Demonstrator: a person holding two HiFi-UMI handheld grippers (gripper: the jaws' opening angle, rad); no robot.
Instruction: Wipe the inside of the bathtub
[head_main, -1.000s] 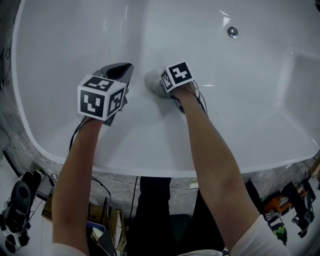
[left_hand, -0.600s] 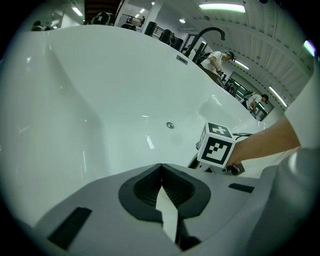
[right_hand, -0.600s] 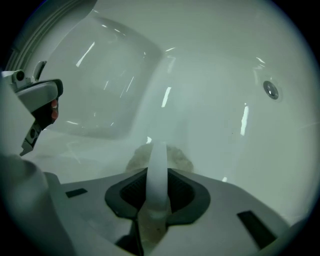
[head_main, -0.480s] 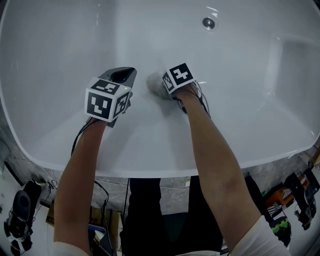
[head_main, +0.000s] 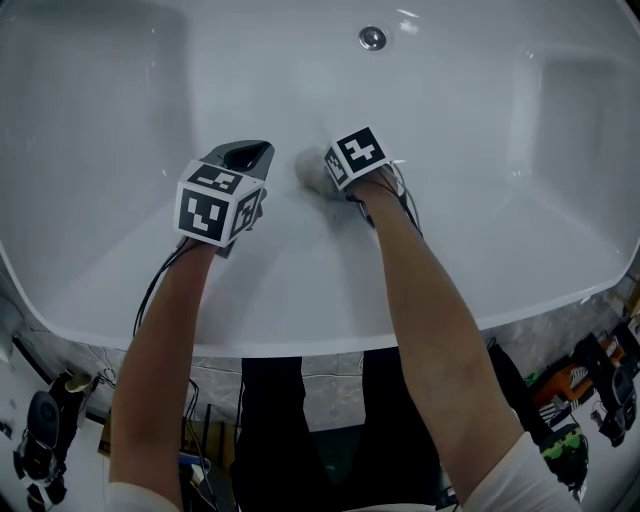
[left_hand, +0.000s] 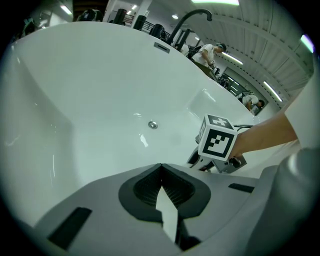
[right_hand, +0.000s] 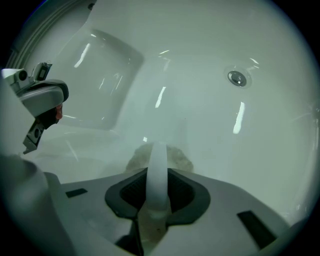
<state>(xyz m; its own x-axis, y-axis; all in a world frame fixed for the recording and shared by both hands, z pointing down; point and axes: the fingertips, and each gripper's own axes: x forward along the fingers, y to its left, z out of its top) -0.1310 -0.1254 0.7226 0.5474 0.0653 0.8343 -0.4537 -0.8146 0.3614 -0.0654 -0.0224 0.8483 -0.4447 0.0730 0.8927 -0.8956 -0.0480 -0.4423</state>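
White tub wall carries a grey sponge, pinched by its pale handle in the right gripper. The left gripper sits just beside, jaws pressed together on nothing.

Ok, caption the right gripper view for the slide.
Right tool shut on a grey sponge held against the white bathtub wall, drain fitting beyond.

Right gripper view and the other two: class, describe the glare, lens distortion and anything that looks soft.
Right gripper view: glare streaks on the bathtub wall near the drain, black rounded corners, grey pad in the right gripper hazy. Left gripper view: fisheye bows the rim, corners black. Head view: small highlights by the drain.
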